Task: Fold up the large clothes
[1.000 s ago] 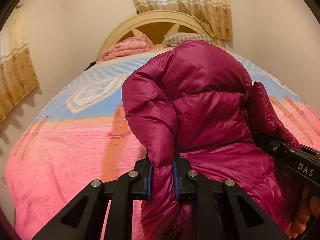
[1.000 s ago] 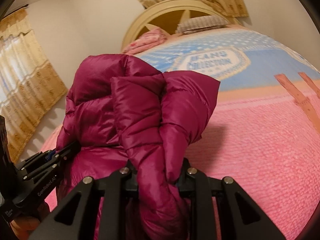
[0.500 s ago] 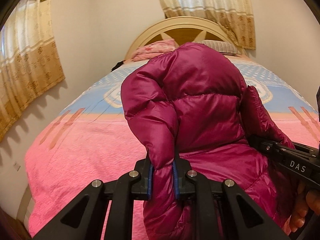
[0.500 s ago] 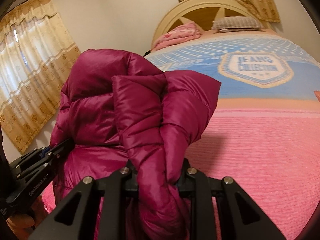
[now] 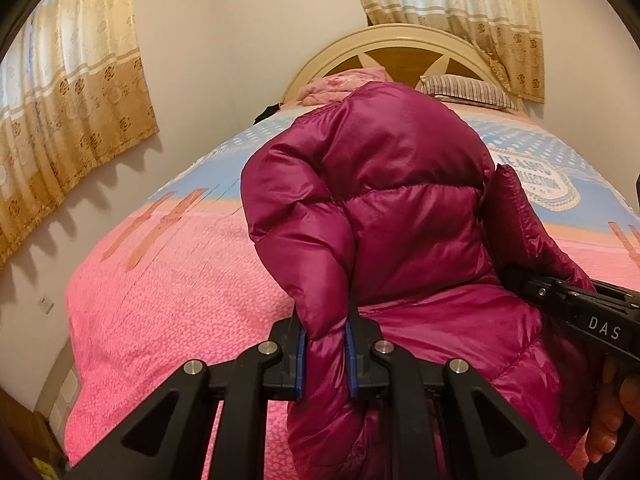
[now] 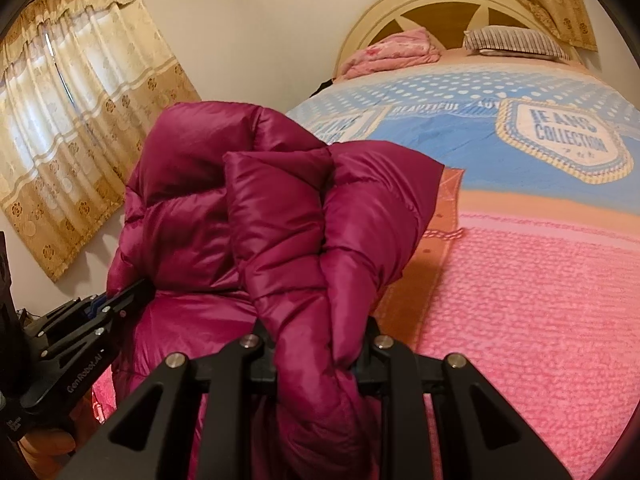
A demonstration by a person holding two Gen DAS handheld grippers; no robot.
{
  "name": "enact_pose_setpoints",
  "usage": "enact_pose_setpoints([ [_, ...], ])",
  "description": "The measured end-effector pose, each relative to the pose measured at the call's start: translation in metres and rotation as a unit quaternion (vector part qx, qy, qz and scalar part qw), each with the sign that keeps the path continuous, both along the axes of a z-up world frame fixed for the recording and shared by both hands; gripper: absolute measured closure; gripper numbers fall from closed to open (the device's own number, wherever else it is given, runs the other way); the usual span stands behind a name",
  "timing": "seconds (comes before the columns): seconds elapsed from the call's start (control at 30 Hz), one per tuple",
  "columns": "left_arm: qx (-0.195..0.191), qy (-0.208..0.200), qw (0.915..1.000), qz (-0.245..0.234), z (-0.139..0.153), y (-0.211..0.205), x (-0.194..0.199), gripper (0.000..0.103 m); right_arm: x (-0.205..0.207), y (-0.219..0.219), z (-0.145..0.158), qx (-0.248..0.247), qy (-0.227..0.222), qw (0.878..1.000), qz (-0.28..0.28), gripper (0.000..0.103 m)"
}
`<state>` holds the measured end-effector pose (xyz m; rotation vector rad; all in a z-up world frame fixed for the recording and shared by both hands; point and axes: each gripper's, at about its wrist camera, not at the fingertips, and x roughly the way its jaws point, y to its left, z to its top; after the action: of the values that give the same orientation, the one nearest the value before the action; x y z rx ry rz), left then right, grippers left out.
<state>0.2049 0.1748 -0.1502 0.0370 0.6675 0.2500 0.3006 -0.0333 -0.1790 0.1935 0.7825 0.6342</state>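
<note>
A shiny magenta puffer jacket (image 5: pixel 400 208) hangs in the air above the bed, bunched into thick folds; it also fills the left middle of the right wrist view (image 6: pixel 256 216). My left gripper (image 5: pixel 325 344) is shut on a fold of the jacket between its blue pads. My right gripper (image 6: pixel 320 352) is shut on another thick fold. Each gripper shows in the other's view, the right one (image 5: pixel 568 308) at the jacket's right side, the left one (image 6: pixel 100 312) at its left side.
Below lies a bed with a pink and blue bedspread (image 6: pixel 540 280). A cream headboard (image 5: pixel 400 40), a pink folded blanket (image 6: pixel 392 54) and a striped pillow (image 6: pixel 516 42) are at the far end. Curtains (image 5: pixel 68 100) hang on the left wall.
Both grippers have swung to the left with the jacket still held; the left wall curtains and the bed's left side have come further into view.
</note>
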Motion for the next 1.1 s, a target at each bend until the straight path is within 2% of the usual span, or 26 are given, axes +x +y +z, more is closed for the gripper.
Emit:
enact_pose_setpoints([
  [0.47,-0.013,0.028,0.9995,-0.004,-0.032,0.017,0.015,0.087,0.004,0.016,-0.023,-0.026,0.028,0.999,0.007,0.078],
  [0.8,-0.018,0.031,0.9994,0.000,-0.050,0.022,0.022,0.078,0.011,0.022,-0.033,-0.035,0.044,0.998,0.004,0.078],
  [0.97,-0.020,0.030,0.9993,0.005,-0.055,0.023,0.022,0.068,0.012,0.024,-0.034,-0.036,0.045,0.998,0.001,0.076],
  [1.07,-0.018,0.028,0.9993,0.018,-0.057,0.026,0.022,0.055,0.011,0.026,-0.034,-0.040,0.042,0.998,-0.003,0.074],
  [1.1,-0.017,0.028,0.9992,0.023,-0.058,0.027,0.022,0.047,0.011,0.026,-0.034,-0.041,0.042,0.998,-0.004,0.074],
])
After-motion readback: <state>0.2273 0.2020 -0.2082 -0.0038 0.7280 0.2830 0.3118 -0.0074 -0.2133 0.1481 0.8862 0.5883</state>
